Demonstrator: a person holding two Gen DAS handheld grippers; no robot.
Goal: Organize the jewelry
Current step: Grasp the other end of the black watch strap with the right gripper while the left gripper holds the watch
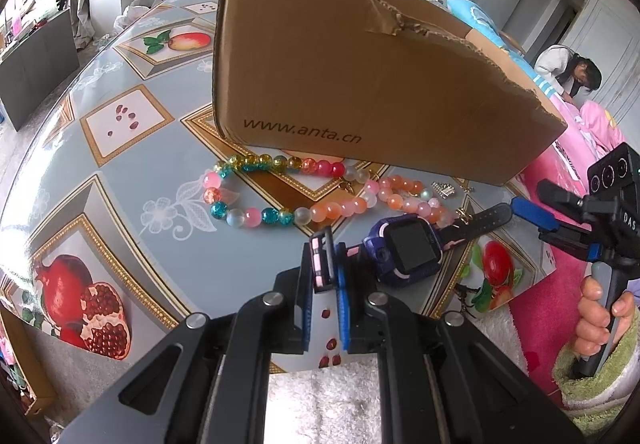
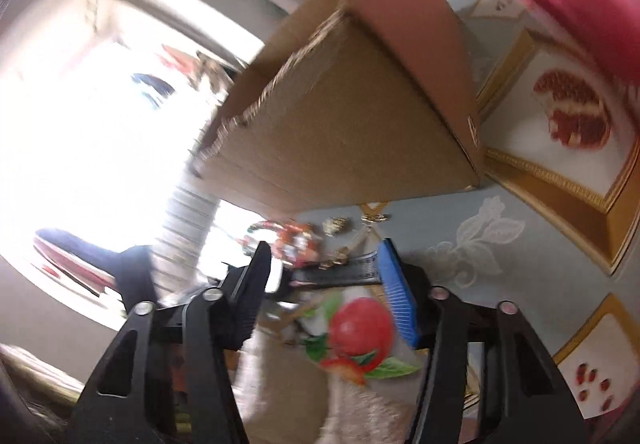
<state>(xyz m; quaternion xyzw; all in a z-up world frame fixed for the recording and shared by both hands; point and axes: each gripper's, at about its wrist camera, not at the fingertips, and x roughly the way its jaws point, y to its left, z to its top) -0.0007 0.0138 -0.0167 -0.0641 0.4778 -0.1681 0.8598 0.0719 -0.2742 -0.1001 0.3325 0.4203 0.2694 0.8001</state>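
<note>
A purple smartwatch (image 1: 408,248) lies on the patterned table. My left gripper (image 1: 328,264) is shut on the pink-lined end of its strap. The other black strap end (image 1: 490,215) points at my right gripper (image 1: 529,196), held by a hand at the right edge. In the right wrist view that gripper (image 2: 325,246) is open and the black strap (image 2: 340,273) lies across the gap between its fingers. A multicoloured bead bracelet (image 1: 256,188) and an orange-pink one (image 1: 400,200) lie behind the watch. A small silver charm (image 1: 444,190) sits beside them.
A torn cardboard box (image 1: 360,84) stands just behind the bracelets, open at the top. The table's edge (image 1: 536,276) runs close to the right of the watch, with a pink rug below. A person sits on a bed at the far right.
</note>
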